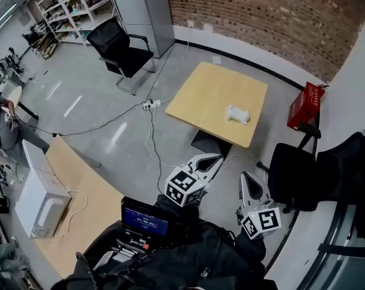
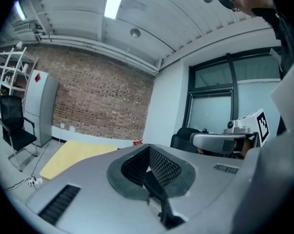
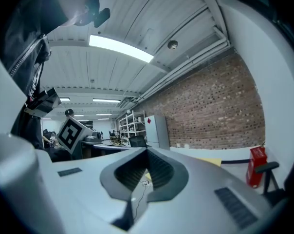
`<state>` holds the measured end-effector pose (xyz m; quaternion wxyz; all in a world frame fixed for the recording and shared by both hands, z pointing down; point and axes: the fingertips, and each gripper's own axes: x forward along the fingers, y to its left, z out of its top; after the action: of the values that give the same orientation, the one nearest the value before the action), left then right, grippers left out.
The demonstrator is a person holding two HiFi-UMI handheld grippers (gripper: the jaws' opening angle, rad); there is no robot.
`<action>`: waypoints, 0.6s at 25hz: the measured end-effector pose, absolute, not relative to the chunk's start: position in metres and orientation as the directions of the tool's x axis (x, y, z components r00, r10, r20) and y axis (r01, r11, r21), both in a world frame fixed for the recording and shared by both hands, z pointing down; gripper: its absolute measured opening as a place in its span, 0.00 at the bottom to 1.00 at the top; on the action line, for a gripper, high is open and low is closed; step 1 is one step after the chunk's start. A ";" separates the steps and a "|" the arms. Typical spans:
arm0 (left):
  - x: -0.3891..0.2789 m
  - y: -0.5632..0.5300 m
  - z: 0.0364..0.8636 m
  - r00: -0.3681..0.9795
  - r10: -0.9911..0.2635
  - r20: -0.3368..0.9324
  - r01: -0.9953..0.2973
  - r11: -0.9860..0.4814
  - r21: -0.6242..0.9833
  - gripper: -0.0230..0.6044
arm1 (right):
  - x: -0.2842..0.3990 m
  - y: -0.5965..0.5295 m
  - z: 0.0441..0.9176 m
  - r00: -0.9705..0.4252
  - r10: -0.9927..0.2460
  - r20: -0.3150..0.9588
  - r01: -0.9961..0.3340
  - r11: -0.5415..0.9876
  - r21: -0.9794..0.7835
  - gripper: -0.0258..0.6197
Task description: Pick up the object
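A person stood over a grey floor with a hand-held gripper in each hand, both pointed forward and neither touching anything. The left gripper [image 1: 214,160] had its two jaws drawn together, their dark ribbed pads meeting at the tip with nothing between them. The right gripper [image 1: 245,177] was likewise closed and empty, and was held just beside the left one, on its right.

The object to be picked up, a small white item [image 1: 237,114], lay on a pale wooden table [image 1: 200,95] well ahead of both sets of jaws, slightly nearer the line of the right gripper than that of the left. It rested toward the table's right-hand side, apart from either tool.

Beyond the right gripper and off to its right, a red box [image 1: 305,105] stood on the floor just past the table's edge, and black office chairs [image 1: 294,177] stood close by that gripper's right side. Far ahead of the left gripper and to its left stood another black chair [image 1: 119,47], with a white power strip [image 1: 151,104] and its cables trailing across the floor between that chair and the table. A brick wall [image 1: 273,17] ran behind the table, farthest from both grippers. To the left of the left gripper, a white boxy appliance [image 1: 40,201] sat on a second wooden surface.
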<state>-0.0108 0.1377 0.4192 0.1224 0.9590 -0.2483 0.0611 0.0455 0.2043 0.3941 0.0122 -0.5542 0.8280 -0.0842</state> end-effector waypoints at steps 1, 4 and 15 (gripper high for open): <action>-0.010 0.128 0.418 0.871 -0.460 0.175 -0.489 -0.848 0.205 0.03 | 0.047 0.194 0.393 -0.378 -0.923 0.071 -0.919 0.364 -0.154 0.05; -0.010 0.098 0.416 0.871 -0.461 0.169 -0.489 -0.847 0.210 0.03 | 0.048 0.164 0.390 -0.374 -0.925 0.073 -0.920 0.360 -0.152 0.05; -0.007 0.029 0.415 0.879 -0.450 0.157 -0.476 -0.849 0.230 0.03 | 0.051 0.093 0.390 -0.356 -0.931 0.086 -0.929 0.342 -0.143 0.05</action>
<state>-0.0065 0.0288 0.4153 0.1321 0.9602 -0.2411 0.0486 0.0515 0.0931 0.3899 0.0053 -0.5675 0.8191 -0.0834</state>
